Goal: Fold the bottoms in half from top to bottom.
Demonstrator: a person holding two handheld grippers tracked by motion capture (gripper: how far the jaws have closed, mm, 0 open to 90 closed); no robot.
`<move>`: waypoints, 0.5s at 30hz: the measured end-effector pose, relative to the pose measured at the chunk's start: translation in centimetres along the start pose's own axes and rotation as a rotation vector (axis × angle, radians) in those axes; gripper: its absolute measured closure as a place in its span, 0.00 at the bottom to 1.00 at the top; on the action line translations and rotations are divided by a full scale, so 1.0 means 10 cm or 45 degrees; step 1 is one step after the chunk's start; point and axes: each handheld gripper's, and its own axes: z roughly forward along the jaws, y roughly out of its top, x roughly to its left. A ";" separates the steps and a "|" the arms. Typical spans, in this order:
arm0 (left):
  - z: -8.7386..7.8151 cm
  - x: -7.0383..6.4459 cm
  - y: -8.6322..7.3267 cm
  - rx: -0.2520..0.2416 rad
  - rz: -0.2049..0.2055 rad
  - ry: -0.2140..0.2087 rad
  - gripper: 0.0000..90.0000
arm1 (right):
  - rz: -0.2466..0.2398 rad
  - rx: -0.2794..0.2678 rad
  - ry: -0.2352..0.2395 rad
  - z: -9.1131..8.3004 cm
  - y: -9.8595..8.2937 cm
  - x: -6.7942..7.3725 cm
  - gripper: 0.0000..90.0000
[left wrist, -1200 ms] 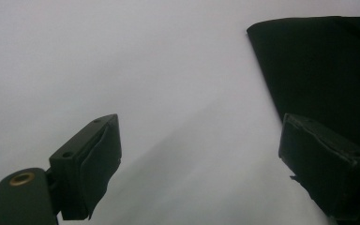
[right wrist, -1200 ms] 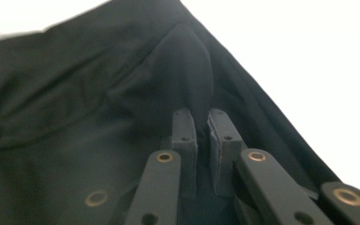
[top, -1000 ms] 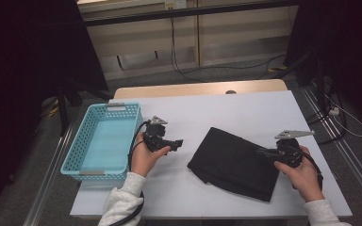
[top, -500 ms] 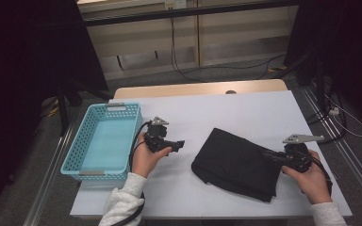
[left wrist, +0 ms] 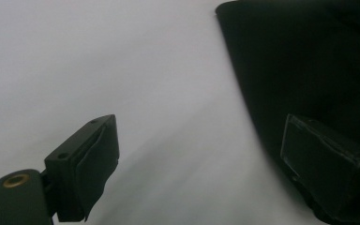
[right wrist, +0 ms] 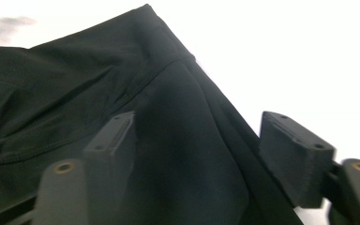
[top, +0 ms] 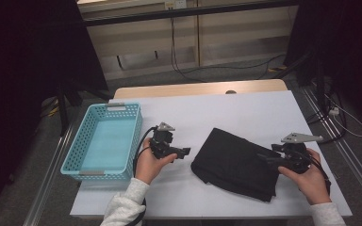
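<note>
A folded black cloth (top: 238,162) lies on the white table (top: 226,115), right of centre. My left gripper (top: 185,152) is held just left of the cloth and points toward it, open, with nothing between its jaws. In the left gripper view the black cloth (left wrist: 309,70) fills the right side, and the left gripper (left wrist: 211,164) hangs over bare table beside its edge. My right gripper (top: 265,157) sits at the cloth's right edge, open. In the right gripper view the right gripper (right wrist: 201,154) straddles a fold of the cloth (right wrist: 98,93) without closing on it.
A light blue plastic basket (top: 104,141) stands empty at the table's left side. A wooden strip (top: 202,88) runs along the far edge. Cables lie on the floor beyond the table and to its right.
The right gripper has drawn back to the right, toward the cloth's right edge. The cloth has shifted slightly with it. The left gripper has barely moved.
</note>
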 end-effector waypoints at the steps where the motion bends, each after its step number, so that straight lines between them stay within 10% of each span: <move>1: 0.00 -0.02 0.00 0.002 -0.001 -0.014 0.12 | 0.003 -0.004 0.000 0.00 0.00 0.00 0.29; 15: 0.08 -0.17 -0.08 0.027 0.016 -0.029 0.14 | 0.007 -0.016 0.017 0.00 0.00 0.03 0.28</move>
